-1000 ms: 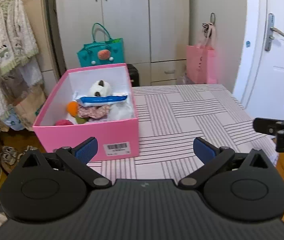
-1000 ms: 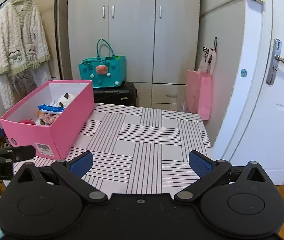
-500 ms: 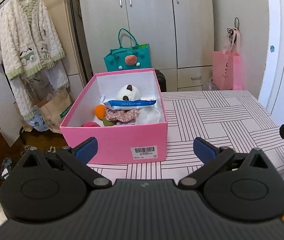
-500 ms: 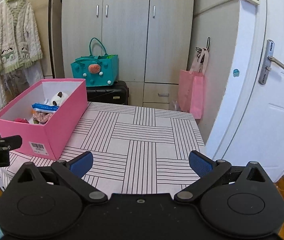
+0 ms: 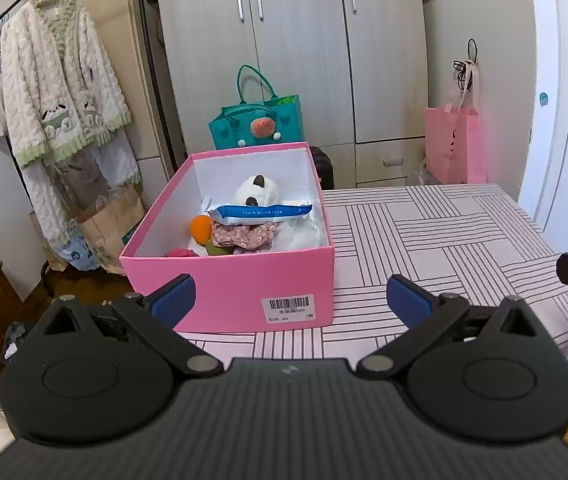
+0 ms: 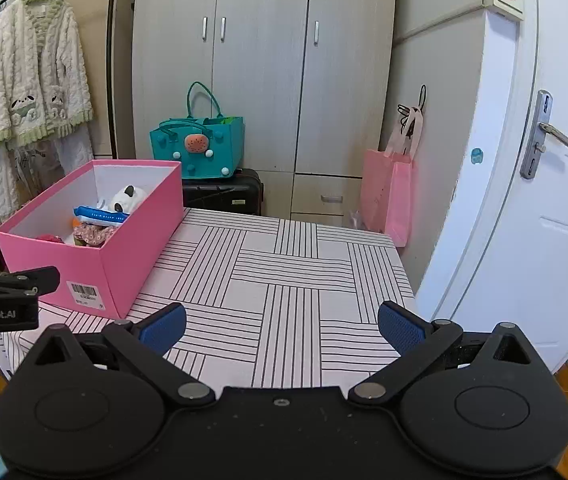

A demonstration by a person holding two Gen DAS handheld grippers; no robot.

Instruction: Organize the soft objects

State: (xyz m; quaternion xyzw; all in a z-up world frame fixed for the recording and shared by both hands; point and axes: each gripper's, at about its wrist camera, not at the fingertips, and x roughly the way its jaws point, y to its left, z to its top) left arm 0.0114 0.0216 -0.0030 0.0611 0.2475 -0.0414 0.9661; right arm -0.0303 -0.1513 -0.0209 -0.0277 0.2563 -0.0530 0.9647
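Both have drawn back and steadied: the left hand-held gripper (image 5: 290,298) and the right hand-held gripper (image 6: 282,324) hang spread and empty above the striped worktop (image 6: 296,280). Farther off, the soft toys (image 5: 254,216) lie inside the pink box (image 5: 244,284); sorting looks finished.

- One pink box (image 5: 228,280), open on top.
- In the box: one panda plush (image 5: 258,192), one blue packet (image 5: 262,212), one orange ball (image 5: 201,229), one floral cloth (image 5: 242,236), one red item (image 5: 180,253), partly hidden.
- One striped table (image 6: 292,280).
- Two grippers, left (image 5: 290,300) and right (image 6: 282,326), two blue pads each.
- Two bags: one teal (image 5: 258,128), one pink (image 5: 452,148).
- One black suitcase (image 6: 224,194).
- One hanging cardigan (image 5: 60,92).
- Three cupboard handles.
- One door (image 6: 556,220).
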